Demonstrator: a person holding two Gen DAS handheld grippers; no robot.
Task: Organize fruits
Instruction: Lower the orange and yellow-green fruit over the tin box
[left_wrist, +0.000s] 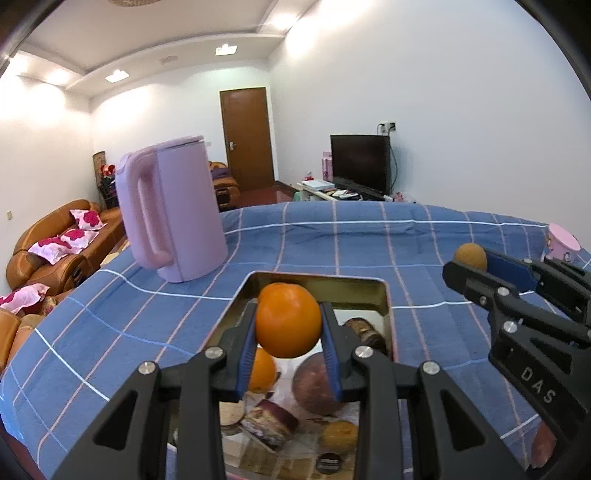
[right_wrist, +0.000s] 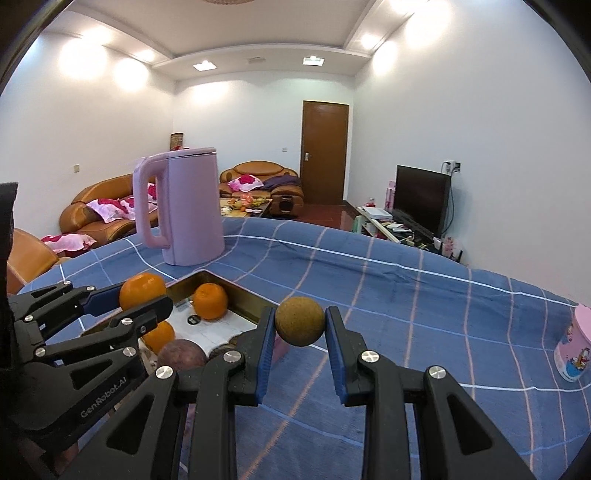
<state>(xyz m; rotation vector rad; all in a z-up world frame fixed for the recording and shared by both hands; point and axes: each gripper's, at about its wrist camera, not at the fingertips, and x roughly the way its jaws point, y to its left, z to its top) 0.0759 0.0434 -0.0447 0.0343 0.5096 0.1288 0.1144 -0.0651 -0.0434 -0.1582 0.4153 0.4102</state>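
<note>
Our left gripper (left_wrist: 288, 325) fingers clamp an orange (left_wrist: 288, 320) over the tray (left_wrist: 321, 283); right gripper (right_wrist: 300, 326) fingers clamp a brown round fruit (right_wrist: 300, 321).

I count three oranges: one (left_wrist: 288, 325) in my left gripper (left_wrist: 289, 332), two in the tin tray (right_wrist: 236, 290). One brown round fruit (right_wrist: 300, 321) sits in my right gripper (right_wrist: 300, 325). One purple kettle (right_wrist: 188, 210), one pink cup (right_wrist: 576, 347).
</note>
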